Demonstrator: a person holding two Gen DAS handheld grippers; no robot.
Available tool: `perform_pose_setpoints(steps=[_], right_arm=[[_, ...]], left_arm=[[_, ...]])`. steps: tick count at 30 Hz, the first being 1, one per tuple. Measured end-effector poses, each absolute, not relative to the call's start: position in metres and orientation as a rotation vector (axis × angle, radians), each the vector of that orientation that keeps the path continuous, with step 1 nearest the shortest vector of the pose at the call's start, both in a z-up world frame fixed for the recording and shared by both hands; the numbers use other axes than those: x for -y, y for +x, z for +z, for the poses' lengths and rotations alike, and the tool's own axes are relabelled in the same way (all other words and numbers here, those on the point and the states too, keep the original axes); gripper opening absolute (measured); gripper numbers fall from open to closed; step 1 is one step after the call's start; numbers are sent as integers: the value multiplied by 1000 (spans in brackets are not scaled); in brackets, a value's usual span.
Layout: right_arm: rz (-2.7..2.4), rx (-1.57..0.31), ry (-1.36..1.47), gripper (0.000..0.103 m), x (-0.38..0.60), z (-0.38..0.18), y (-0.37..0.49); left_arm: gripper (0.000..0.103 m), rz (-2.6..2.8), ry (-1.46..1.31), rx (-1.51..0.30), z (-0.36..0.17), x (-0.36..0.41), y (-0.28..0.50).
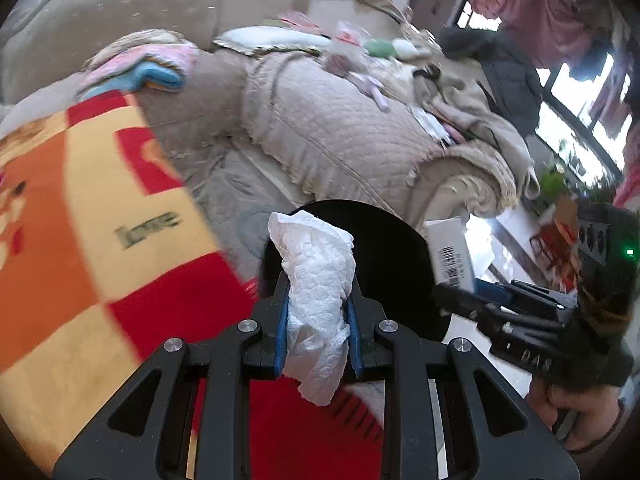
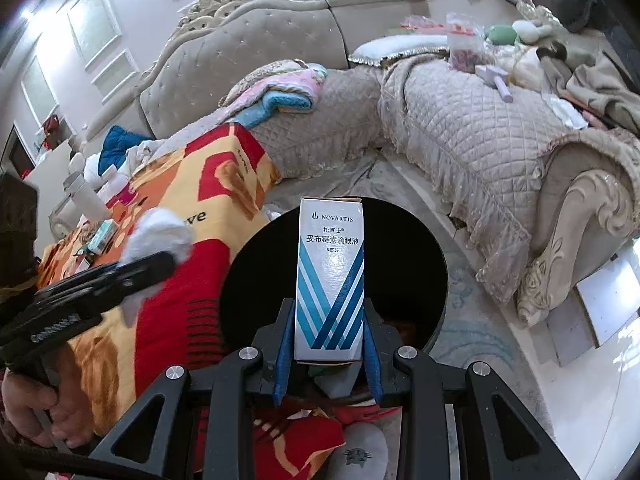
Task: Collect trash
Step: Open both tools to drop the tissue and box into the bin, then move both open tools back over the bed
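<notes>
My left gripper (image 1: 318,300) is shut on a crumpled white tissue (image 1: 318,280), which sticks up past the blue pads and hangs below them. Behind it is the round black trash bin (image 1: 396,264). My right gripper (image 2: 329,320) is shut on a white and blue medicine box (image 2: 330,280), held upright over the dark opening of the trash bin (image 2: 404,248). In the right wrist view the left gripper (image 2: 120,276) comes in from the left with the tissue (image 2: 160,232). In the left wrist view the right gripper (image 1: 520,312) shows at the right with the box (image 1: 452,252).
A red, orange and yellow blanket (image 1: 100,240) covers the surface left of the bin. A beige quilted sofa (image 2: 460,128) with folded cloths and clutter curves behind. Small bottles and boxes (image 2: 96,216) lie at the far left. A person's hand (image 2: 36,408) grips the left handle.
</notes>
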State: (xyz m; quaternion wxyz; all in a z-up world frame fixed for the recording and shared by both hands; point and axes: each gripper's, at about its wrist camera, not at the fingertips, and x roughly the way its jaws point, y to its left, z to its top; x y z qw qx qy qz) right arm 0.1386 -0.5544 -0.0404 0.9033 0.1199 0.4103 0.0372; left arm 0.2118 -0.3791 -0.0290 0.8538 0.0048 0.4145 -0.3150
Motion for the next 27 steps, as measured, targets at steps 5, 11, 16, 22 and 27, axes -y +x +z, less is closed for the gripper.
perform_pose_setpoints(steps=[5,11,16,22,27], right_arm=[[55,-865,248,29,559,-50,152],[23,-876,259,44,568,-56,162],[8,-862,299,44,574,-54,160],[30,-838,291,44,548,-32,152],[121,-808,244,47,487,-9,152]], left_arm=[[23,-676,68,-901,-45,412,228],[57,-653,40,-949,-63,409,241],[65,-645,12,-942,-59,390,235],[65,-568,-28,-882,-34,330,212],[65,-446,-54,-825,-16,248,194]])
